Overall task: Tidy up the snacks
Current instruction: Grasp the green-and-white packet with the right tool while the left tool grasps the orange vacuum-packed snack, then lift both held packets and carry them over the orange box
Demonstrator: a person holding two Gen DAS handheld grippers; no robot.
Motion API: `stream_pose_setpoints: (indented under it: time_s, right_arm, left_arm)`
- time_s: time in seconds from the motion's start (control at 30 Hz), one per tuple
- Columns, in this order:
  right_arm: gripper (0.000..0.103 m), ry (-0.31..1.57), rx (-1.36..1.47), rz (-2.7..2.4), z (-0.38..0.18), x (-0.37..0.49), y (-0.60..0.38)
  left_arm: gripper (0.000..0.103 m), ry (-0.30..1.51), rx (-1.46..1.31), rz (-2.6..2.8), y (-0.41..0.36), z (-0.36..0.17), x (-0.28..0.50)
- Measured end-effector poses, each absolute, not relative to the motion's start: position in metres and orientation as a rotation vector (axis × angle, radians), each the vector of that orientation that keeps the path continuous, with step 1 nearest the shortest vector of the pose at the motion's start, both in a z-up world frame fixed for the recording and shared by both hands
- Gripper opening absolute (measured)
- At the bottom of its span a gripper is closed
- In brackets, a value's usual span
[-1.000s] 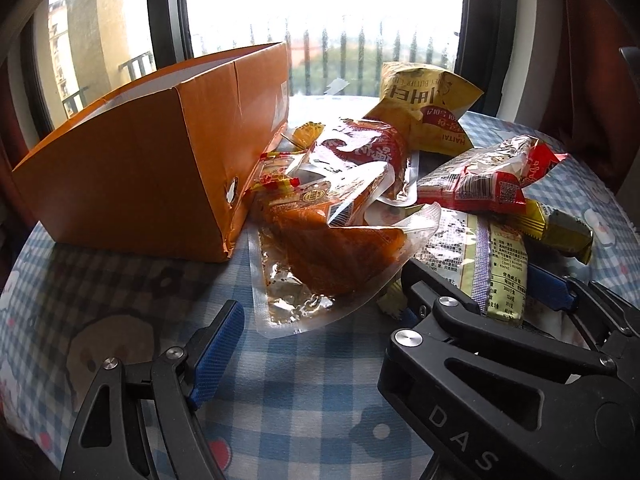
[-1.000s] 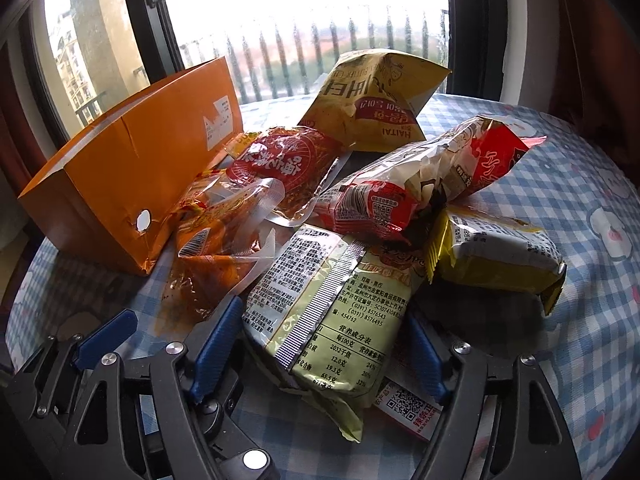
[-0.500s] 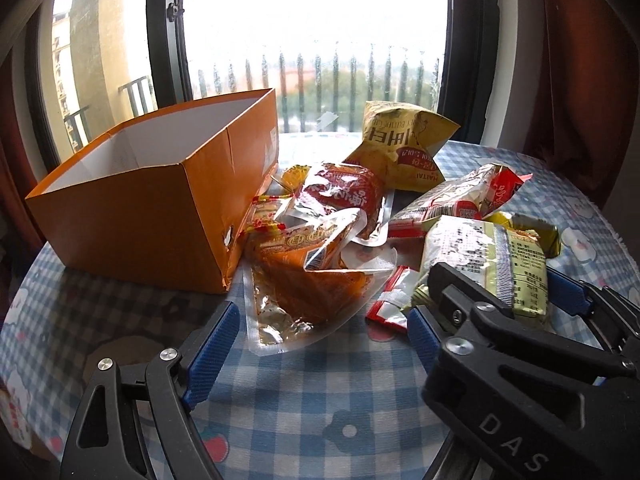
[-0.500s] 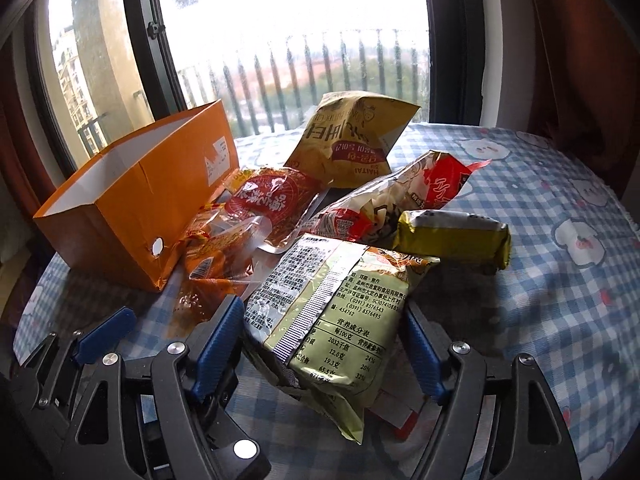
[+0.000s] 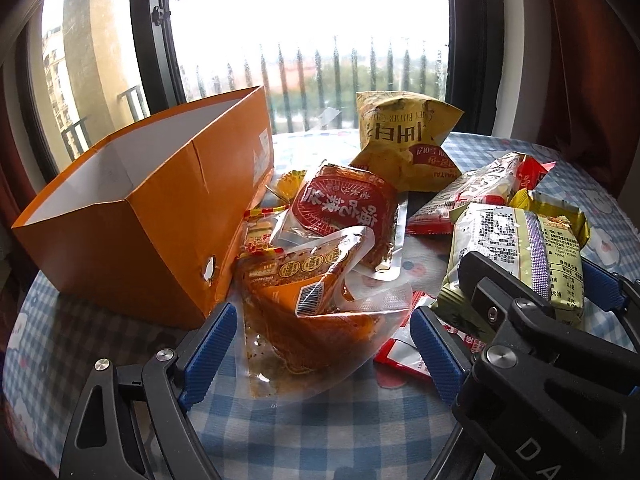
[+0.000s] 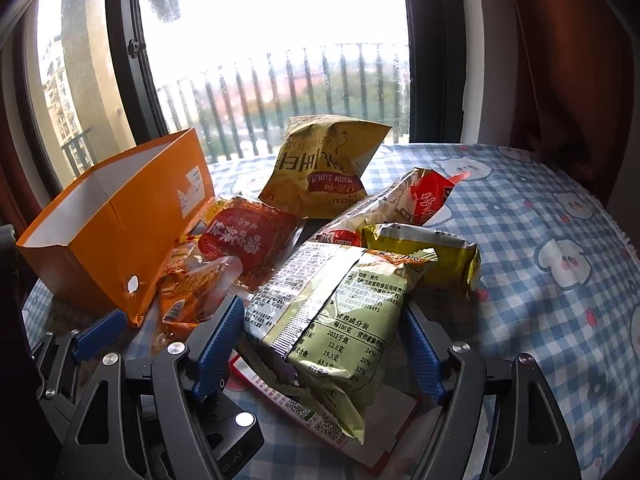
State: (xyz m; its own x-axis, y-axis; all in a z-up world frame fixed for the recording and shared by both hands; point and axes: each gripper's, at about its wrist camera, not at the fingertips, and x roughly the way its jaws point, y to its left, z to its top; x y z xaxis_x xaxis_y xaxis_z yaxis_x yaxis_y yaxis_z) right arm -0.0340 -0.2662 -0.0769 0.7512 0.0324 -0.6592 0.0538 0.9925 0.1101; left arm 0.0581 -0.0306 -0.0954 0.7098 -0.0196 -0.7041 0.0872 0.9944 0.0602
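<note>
**Right Gripper Clamped on Green Packet; Left Gripper Parted Over Clear Pouch**

Right gripper (image 6: pixel 322 342) is seen closed on a pale green snack packet (image 6: pixel 332 312), both blue pads pressed against its sides, the packet raised above a flat red-edged sachet (image 6: pixel 288 396) lying on the cloth beneath it. Left gripper (image 5: pixel 324 338) is found with its jaws apart; they have just been opening, and a clear vacuum pouch with orange contents (image 5: pixel 316 312) lies between the pads without being pressed.

An open orange cardboard box (image 5: pixel 160 216) stands on the checked blue tablecloth (image 5: pixel 304 428) to the left of the pile, its near corner just beside the left pad; nothing can be seen inside it. Against the box side, a small red-and-yellow sachet (image 5: pixel 260 232) and a red round-labelled pouch (image 5: pixel 344 208) are stacked partly under the clear pouch. Behind these a yellow crisp bag (image 5: pixel 404 140) leans upright. To the right, a red-and-white bag (image 6: pixel 404 200) and a yellow-gold wrapper (image 6: pixel 432 252) lie touching one another, directly behind the held packet. In the left wrist view, the right gripper's black frame covers the lower part of the green packet. A window with railings (image 6: pixel 280 80) is noted beyond the table.
</note>
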Motion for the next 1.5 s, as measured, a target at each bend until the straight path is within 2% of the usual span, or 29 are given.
stream_pose_setpoints:
  time_s: [0.23, 0.33, 0.53, 0.83, 1.5]
  right_arm:
    - [0.078, 0.765, 0.139, -0.013, -0.093, -0.020, -0.267]
    - [0.078, 0.798, 0.158, -0.003, -0.101, -0.015, -0.267]
    - [0.078, 0.832, 0.172, 0.007, -0.108, -0.011, -0.265]
    - [0.078, 0.817, 0.159, 0.018, -0.103, -0.013, -0.261]
    - [0.078, 0.707, 0.136, 0.039, -0.063, -0.042, -0.260]
  left_arm:
    - [0.087, 0.803, 0.093, -0.056, -0.033, -0.107, 0.070]
    - [0.074, 0.825, 0.080, -0.083, -0.033, -0.111, 0.073]
    - [0.059, 0.827, 0.089, -0.076, -0.033, -0.112, 0.074]
    - [0.046, 0.796, 0.075, -0.077, -0.029, -0.105, 0.067]
    - [0.042, 0.701, 0.028, -0.101, -0.027, -0.064, 0.034]
